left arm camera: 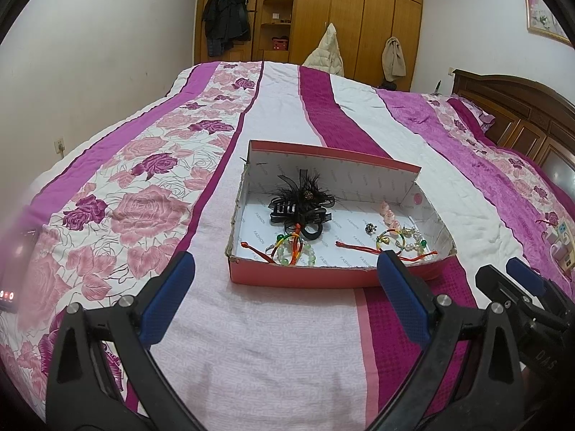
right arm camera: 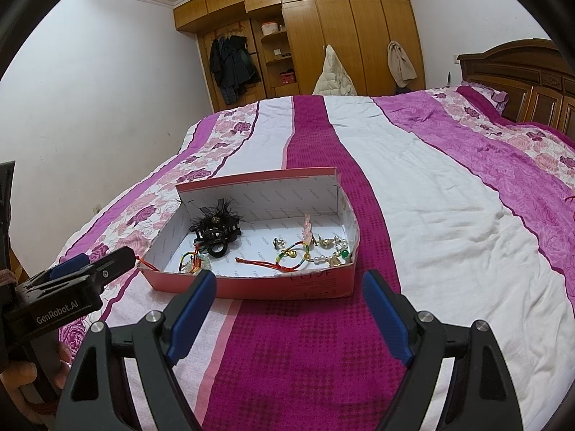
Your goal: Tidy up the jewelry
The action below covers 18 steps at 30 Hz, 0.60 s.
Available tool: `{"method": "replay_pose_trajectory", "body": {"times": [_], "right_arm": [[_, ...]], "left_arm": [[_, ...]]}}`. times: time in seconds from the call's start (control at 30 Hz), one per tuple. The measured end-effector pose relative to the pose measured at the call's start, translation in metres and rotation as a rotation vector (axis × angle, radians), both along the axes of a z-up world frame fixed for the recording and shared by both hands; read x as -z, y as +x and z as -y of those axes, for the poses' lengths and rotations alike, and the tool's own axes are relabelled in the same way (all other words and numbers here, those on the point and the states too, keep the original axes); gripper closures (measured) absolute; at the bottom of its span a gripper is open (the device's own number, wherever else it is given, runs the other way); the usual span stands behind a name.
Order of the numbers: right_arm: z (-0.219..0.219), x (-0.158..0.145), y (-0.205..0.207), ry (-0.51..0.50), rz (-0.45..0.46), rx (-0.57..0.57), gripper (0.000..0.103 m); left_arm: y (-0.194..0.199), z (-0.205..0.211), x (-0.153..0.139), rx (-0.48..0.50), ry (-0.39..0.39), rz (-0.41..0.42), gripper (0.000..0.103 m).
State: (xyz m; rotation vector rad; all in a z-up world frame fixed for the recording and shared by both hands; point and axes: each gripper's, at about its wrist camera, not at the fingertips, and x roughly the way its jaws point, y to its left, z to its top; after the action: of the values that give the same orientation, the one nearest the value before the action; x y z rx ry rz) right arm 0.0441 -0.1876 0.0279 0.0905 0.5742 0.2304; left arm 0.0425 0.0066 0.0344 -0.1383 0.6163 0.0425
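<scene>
Left wrist view looks across a bed (left arm camera: pixel 287 341) covered in a pink, magenta and white floral spread, where a shallow pink cardboard box (left arm camera: pixel 305 277) lies with its open top up. Inside the box, toward its left half, sits a black feathered hair clip (left arm camera: pixel 303 201) over a black claw clip (left arm camera: pixel 284 212), with a green bead bracelet (left arm camera: pixel 298 256) and a rainbow cord bangle (left arm camera: pixel 293 242) near the front wall. Toward the right half lie a red string bracelet (left arm camera: pixel 359 248), a second rainbow bangle (left arm camera: pixel 391 239), a pearl bracelet (left arm camera: pixel 418 240), a small dark ring (left arm camera: pixel 369 228) and a pink hair pin (left arm camera: pixel 390 213). The left gripper (left arm camera: pixel 285 269) hovers short of the box, its blue-padded fingers (left arm camera: pixel 169 298) spread wide and released, nothing between them. Right wrist view shows the right gripper (right arm camera: pixel 287 291) likewise just before the box's front wall, fingers (right arm camera: pixel 386 318) apart and empty. A wooden wardrobe (right arm camera: pixel 341 36) stands behind the bed.
</scene>
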Motion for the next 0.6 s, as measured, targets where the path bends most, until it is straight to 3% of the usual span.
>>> {"method": "replay_pose_trajectory", "body": {"times": [0.6], "right_arm": [[-0.0004, -0.0015, -0.0004, -0.002, -0.002, 0.0, 0.018]], "left_arm": [[0.0033, -0.0039, 0.0031, 0.001, -0.004, -0.018, 0.008]]}}
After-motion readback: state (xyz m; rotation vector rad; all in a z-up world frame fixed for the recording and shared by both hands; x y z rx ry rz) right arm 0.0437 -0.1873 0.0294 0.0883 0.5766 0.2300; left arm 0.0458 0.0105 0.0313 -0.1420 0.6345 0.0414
